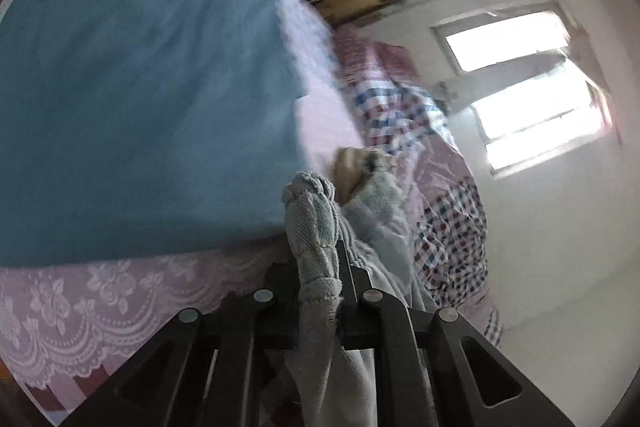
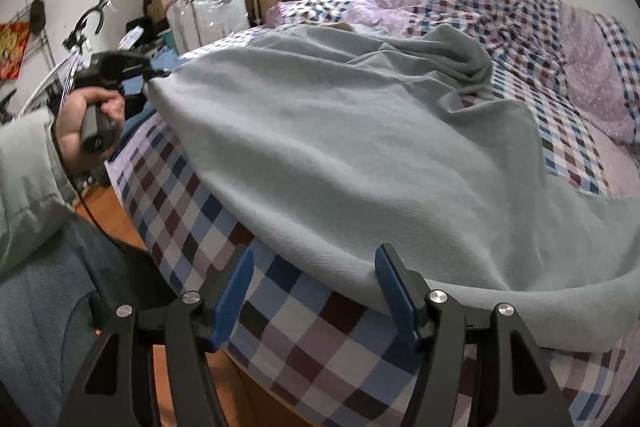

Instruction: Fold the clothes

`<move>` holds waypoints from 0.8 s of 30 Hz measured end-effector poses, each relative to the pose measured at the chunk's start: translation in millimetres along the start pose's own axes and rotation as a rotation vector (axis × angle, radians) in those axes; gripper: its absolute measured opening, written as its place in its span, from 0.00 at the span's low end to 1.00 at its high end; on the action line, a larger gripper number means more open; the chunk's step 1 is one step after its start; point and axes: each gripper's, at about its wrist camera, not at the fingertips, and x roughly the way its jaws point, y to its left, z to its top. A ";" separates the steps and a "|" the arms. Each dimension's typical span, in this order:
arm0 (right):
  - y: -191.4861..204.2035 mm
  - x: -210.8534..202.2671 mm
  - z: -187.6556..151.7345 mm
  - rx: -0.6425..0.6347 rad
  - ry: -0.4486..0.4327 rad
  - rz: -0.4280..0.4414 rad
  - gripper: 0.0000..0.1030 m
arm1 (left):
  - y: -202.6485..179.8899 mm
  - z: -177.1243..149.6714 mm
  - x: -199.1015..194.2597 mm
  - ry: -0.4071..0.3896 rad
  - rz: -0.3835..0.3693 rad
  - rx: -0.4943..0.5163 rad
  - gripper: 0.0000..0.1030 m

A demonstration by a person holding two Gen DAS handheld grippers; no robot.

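Left wrist view: the left tongs are clenched on a bunched corner of the grey cloth, which rises straight ahead between the fingers; this camera is tilted and blurred, so the bed with its lace-edged cover runs up the left of the frame, and a large blue-grey expanse fills the upper left, likely more of the same cloth, though I cannot tell.

Right wrist view: the cloth lies spread over the checked bed, its long near hem running from the left tongs at the far left corner down to the lower right; the right tongs hang released at that hem, one blue finger touching the cloth edge, the other finger over bare bedcover; so the hem sits just ahead and to the right, and the right tongs are the nearer to its free end; a small shift right along the hem would, I judge, bring the edge between the fingers.
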 end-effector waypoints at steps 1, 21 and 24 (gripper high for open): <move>-7.3 -4.5 0.7 0.029 -0.009 0.000 0.65 | -9.0 -0.8 -2.0 -0.013 0.001 0.048 0.12; -363.6 -195.4 -159.1 1.300 -0.381 -0.449 0.58 | -21.1 2.9 -1.5 -0.025 -0.022 0.051 0.12; -376.7 -191.8 -167.2 1.332 -0.376 -0.442 0.58 | -21.2 1.6 -1.0 -0.032 -0.018 0.047 0.12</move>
